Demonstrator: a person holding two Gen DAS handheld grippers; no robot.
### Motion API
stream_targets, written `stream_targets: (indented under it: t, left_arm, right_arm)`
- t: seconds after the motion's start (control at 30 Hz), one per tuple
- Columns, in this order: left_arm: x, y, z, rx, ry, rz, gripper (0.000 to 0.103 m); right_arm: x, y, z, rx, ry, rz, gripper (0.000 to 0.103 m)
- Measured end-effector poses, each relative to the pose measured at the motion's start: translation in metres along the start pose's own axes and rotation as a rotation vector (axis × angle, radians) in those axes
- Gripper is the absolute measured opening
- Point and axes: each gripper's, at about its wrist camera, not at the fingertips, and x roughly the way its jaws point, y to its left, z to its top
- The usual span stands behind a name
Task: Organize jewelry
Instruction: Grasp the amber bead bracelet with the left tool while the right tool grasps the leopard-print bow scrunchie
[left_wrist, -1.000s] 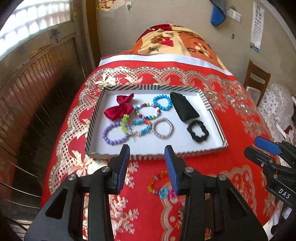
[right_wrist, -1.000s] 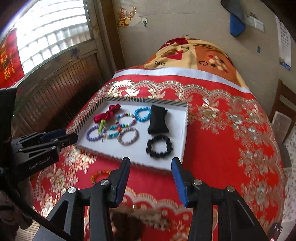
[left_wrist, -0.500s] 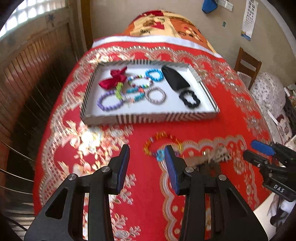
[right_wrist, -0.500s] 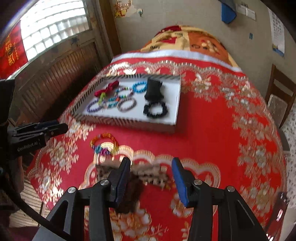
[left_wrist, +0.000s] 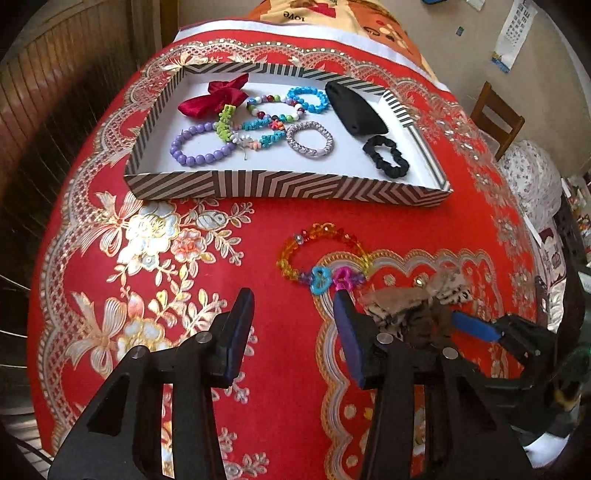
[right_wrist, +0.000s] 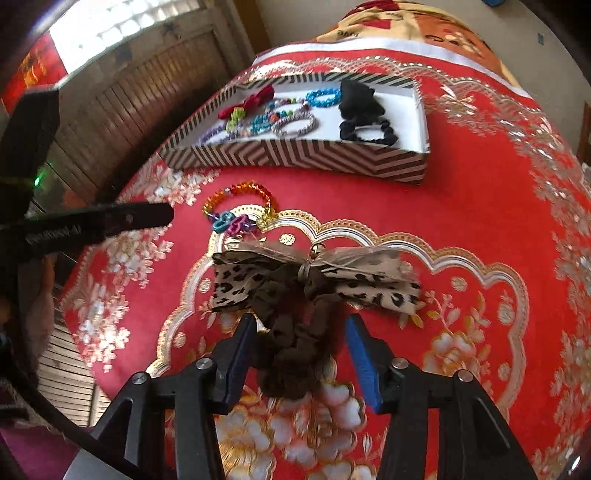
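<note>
Since the earlier frames both tools have dropped toward the red cloth and tipped further downward, so the two loose pieces in front of the striped tray now fill the lower part of each view, where a second ago the tray dominated. The left tool has just been opening; its jaws stand wide with nothing between them. The rainbow bead bracelet lies flat just ahead of it and a little toward its right finger, whose tip nearly meets the two heart charms on the ring's near edge. The right tool has its jaws partly apart and has eased slightly wider; the brown scrunchie loop of the leopard-print bow sits between its fingers, though the pads do not appear to press on it.

The bow's long axis runs side to side across the right tool's view, square to the line of approach, and the scrunchie hangs toward the tool from the bow's knot. That is the relation the next move seems to turn on: the right hand is plainly the nearer one to the bow, the left to the bracelet. Each piece probably needs only a short descent and a squeeze, then a carry to the tray, where other bracelets and hair ties already lie.
</note>
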Motion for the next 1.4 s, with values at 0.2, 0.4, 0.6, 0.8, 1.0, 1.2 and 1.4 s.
stream_targets:
  t: [0.2, 0.4, 0.6, 0.8, 1.0, 1.2, 1.4]
  left_arm:
    - [0.021, -0.001, 0.021, 0.029, 0.010, 0.007, 0.044]
    - [0.048, -0.011, 0.035, 0.112, 0.054, 0.028, 0.044]
    - [0.059, -0.020, 0.040, 0.170, 0.054, 0.043, 0.023]
    - [0.055, -0.013, 0.044, 0.131, 0.040, 0.014, 0.008]
    - [0.014, -0.015, 0.049, 0.120, -0.033, -0.053, 0.008]
    - [-0.018, -0.021, 0.054, 0.128, -0.090, -0.077, 0.008]
    - [-0.043, -0.016, 0.057, 0.126, -0.137, -0.074, 0.008]
  right_arm:
    - [0.009, -0.006, 0.002, -0.020, -0.030, 0.010, 0.042]
    - [0.005, -0.021, -0.001, -0.026, -0.029, 0.001, 0.029]
    - [0.003, -0.037, 0.001, -0.009, -0.022, 0.025, 0.029]
    - [0.003, -0.037, 0.002, -0.017, -0.031, 0.044, 0.021]
    - [-0.021, -0.038, 0.011, -0.011, -0.081, 0.055, 0.014]
    - [-0.045, -0.040, 0.022, -0.004, -0.137, 0.048, 0.013]
    - [-0.044, -0.046, 0.017, 0.014, -0.107, 0.034, 0.013]
